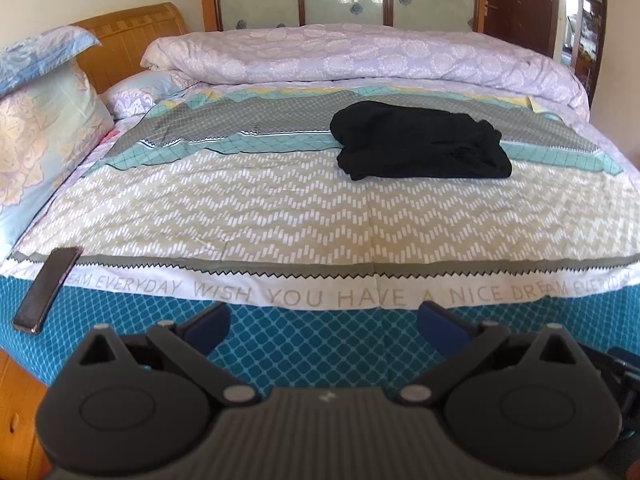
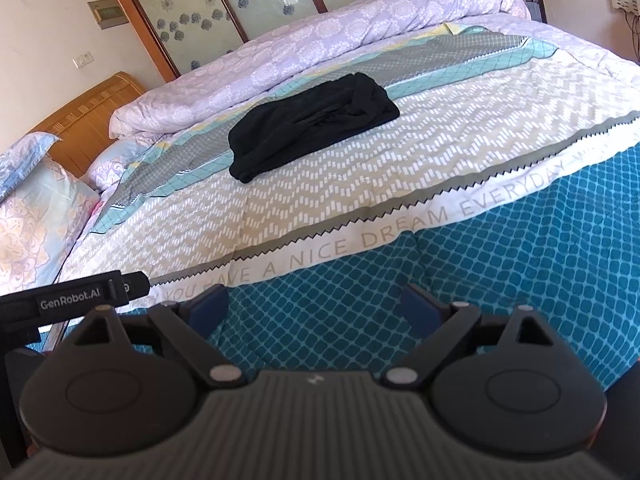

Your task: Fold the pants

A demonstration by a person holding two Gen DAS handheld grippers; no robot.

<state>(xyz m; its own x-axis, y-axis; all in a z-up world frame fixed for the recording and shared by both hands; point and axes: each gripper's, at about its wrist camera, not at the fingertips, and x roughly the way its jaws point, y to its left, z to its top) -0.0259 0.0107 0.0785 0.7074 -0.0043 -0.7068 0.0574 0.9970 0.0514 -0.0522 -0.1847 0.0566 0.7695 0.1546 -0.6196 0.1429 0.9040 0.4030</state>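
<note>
Black pants lie folded into a compact bundle on the patterned bedspread, toward the middle of the bed; the right wrist view shows the pants too. My left gripper hangs over the near teal edge of the bed, well short of the pants, jaws wide apart with nothing between them. My right gripper is also back over the teal edge, open and empty. Part of the left gripper's body, marked GenRobot.AI, shows at the left of the right wrist view.
A rolled lilac quilt lies along the far side of the bed. Pillows rest against the wooden headboard at the left. A dark phone lies on the near left edge of the bed.
</note>
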